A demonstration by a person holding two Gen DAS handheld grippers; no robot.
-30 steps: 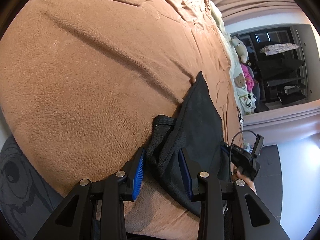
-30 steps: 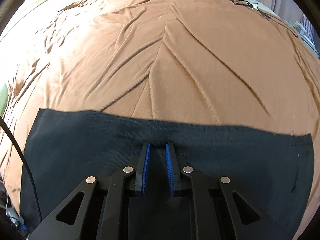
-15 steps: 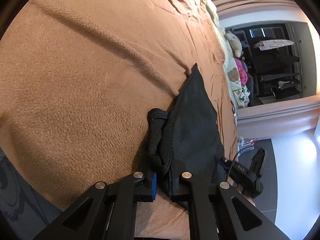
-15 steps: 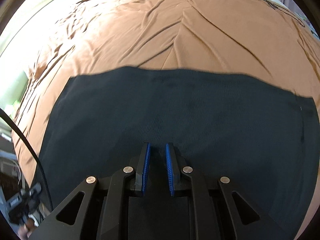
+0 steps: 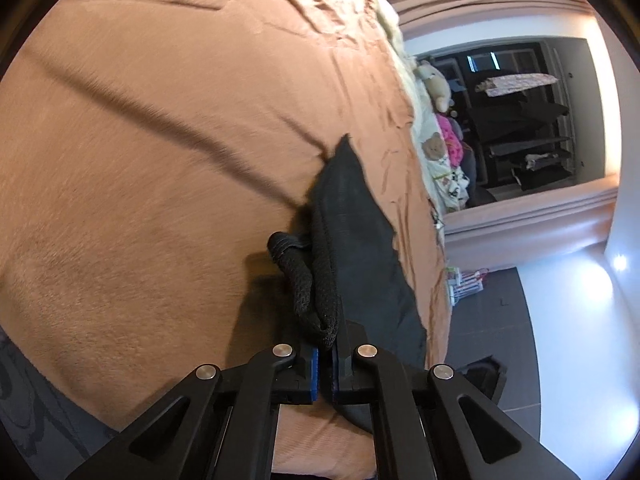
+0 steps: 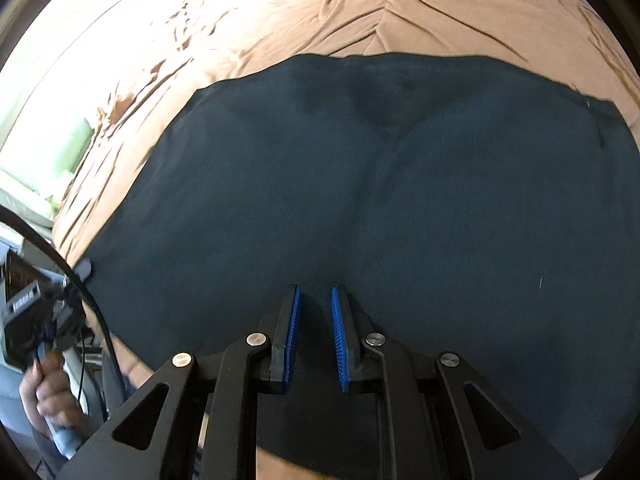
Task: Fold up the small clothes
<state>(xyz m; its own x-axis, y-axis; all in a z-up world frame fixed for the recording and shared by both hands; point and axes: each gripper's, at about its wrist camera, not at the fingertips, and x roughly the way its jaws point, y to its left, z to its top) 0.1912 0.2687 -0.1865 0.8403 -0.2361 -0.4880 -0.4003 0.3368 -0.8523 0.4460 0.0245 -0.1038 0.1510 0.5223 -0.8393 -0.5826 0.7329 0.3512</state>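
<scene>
A dark, fine-ribbed knit garment [image 6: 400,200] is spread across the tan fleece blanket [image 5: 140,160] on the bed, near its edge. Seen from the right wrist it lies mostly flat, with a soft crease running down its middle. At one side its edge is bunched into a thick, rope-like roll, and this roll is clamped between the closed pads of the left gripper [image 5: 326,364]. The right gripper [image 6: 316,336] is held low over the middle of the cloth with a narrow gap between its blue pads; whether any fabric is pinched there cannot be told. The step in hand is judged to be the start of a fold, with the gathered edge secured. For the next move, the gripped edge would need to be lifted and carried over the flat part, then laid down evenly so that no bunching is left.
</scene>
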